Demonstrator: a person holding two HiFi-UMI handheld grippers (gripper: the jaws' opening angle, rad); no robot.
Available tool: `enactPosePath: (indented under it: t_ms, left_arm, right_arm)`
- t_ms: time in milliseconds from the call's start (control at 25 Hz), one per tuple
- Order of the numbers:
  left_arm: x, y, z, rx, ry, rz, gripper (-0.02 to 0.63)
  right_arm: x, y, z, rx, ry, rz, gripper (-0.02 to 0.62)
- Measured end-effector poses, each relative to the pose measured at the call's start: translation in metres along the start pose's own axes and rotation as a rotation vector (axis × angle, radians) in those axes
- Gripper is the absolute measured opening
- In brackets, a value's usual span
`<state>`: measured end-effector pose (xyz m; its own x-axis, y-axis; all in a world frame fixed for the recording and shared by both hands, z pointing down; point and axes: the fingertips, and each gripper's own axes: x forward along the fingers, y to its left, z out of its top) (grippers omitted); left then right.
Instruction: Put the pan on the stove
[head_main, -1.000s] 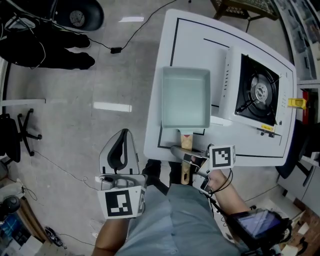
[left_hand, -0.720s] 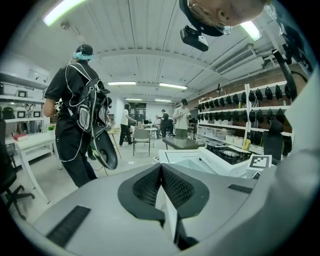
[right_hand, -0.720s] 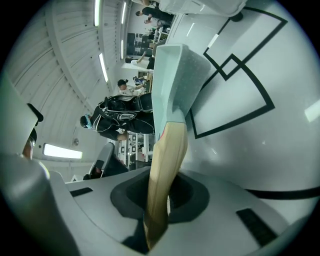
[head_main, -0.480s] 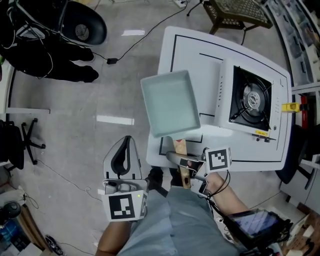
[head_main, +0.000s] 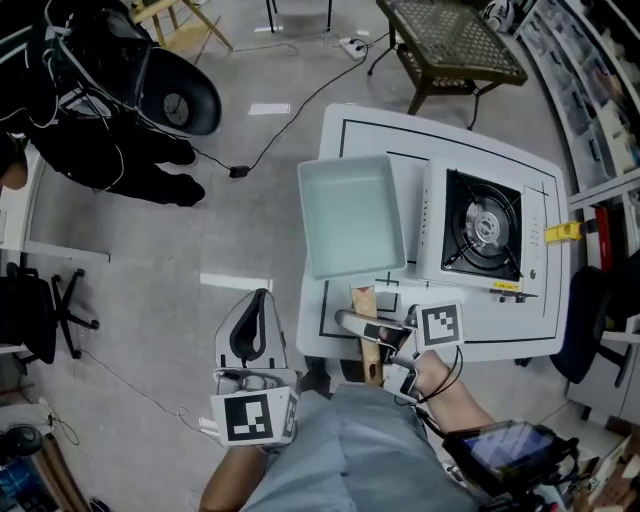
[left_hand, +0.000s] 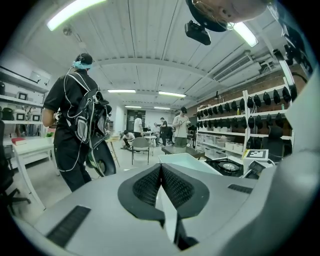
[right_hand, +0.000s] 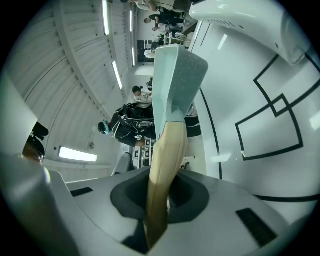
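The pan (head_main: 352, 215) is a pale green rectangular tray with a wooden handle (head_main: 366, 322). It hangs in the air over the left part of the white table (head_main: 450, 140), its left side past the table's edge. My right gripper (head_main: 358, 325) is shut on the handle near the table's front edge. In the right gripper view the handle (right_hand: 167, 160) runs up between the jaws of the right gripper (right_hand: 167, 189) to the pan (right_hand: 175, 75). The stove (head_main: 480, 232), a white single burner with a black top, stands to the pan's right. My left gripper (head_main: 259, 297) is shut and empty, off the table's left; in its own view the left gripper (left_hand: 161, 169) points past the pan (left_hand: 187, 162).
A person in black (head_main: 70, 120) stands by a round black seat (head_main: 180, 95) at the upper left. A wicker stool (head_main: 455, 40) sits beyond the table, shelves line the right edge, and a cable (head_main: 270, 140) crosses the floor. A yellow piece (head_main: 562, 232) lies right of the stove.
The pan has come up off the table in my right gripper and now hangs higher, angled over the left edge. Both grippers have risen.
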<state>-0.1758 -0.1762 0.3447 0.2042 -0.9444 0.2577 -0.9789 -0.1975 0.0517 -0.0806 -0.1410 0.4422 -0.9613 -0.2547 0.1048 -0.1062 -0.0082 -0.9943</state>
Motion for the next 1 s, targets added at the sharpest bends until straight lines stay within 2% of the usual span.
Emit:
enactPosePath:
  t_ms: [400, 1000]
  left_arm:
    - [0.009, -0.036, 0.034, 0.01, -0.057, -0.083, 0.018]
    - [0.047, -0.119, 0.036, 0.03, -0.042, -0.242, 0.018]
  right_arm:
    - [-0.039, 0.036, 0.025, -0.025, -0.098, -0.004, 0.072]
    - [-0.135, 0.032, 0.06, -0.017, -0.25, -0.051, 0.074]
